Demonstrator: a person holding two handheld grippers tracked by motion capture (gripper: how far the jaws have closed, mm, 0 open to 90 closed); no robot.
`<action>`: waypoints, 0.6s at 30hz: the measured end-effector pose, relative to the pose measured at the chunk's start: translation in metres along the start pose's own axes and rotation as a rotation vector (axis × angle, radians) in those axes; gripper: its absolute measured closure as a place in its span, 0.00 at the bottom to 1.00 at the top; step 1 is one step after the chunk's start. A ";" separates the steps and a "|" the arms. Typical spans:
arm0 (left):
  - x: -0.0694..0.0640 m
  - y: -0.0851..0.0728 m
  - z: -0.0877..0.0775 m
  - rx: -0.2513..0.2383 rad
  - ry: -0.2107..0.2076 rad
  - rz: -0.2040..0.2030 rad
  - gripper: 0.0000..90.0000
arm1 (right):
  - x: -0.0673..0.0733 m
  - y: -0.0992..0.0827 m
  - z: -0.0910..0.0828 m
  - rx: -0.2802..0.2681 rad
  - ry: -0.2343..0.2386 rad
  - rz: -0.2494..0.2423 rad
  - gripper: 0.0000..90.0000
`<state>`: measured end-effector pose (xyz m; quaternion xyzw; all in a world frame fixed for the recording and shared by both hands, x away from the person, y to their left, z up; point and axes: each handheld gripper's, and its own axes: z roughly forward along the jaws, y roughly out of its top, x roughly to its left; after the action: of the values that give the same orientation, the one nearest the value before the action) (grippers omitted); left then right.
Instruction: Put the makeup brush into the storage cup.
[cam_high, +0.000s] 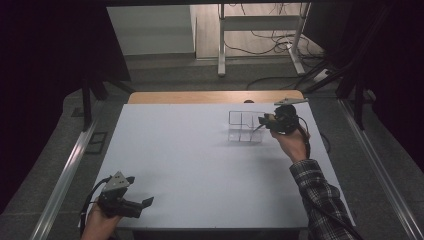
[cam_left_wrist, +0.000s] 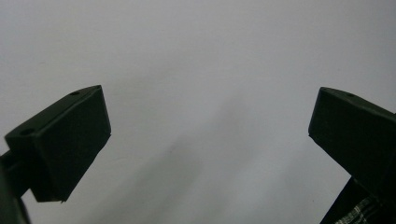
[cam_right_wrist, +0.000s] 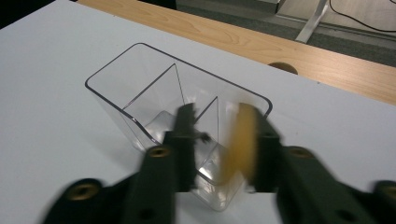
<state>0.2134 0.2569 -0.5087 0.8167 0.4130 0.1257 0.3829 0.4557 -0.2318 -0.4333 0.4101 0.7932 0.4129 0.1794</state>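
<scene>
Over the bench (cam_high: 200, 165), the right tool (cam_right_wrist: 215, 140), jaws spread, lets a blurred yellow disc (cam_right_wrist: 240, 140) go above the clear bin (cam_right_wrist: 154, 88); best stay centred over the near compartment. Left tool (cam_left_wrist: 205, 149) waits spread, holding nothing.

The high view looks forward and down over the whole worktop (cam_high: 200, 165). The left gripper view faces bare worktop closely. The right gripper view looks closely at the clear organizer (cam_right_wrist: 177, 116), shared with the high view.
</scene>
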 end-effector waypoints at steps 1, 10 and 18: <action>0.000 0.000 0.000 0.000 0.001 0.000 0.00 | 0.000 0.000 -0.001 -0.004 -0.011 -0.008 0.55; 0.000 0.001 0.000 -0.002 0.002 -0.003 0.00 | -0.005 0.001 0.002 0.016 -0.018 0.020 0.04; 0.000 0.001 0.000 -0.003 0.002 -0.002 0.00 | -0.002 -0.002 -0.003 0.024 -0.028 0.001 0.02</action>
<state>0.2137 0.2566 -0.5082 0.8155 0.4140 0.1265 0.3840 0.4537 -0.2353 -0.4337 0.4183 0.7954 0.3976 0.1851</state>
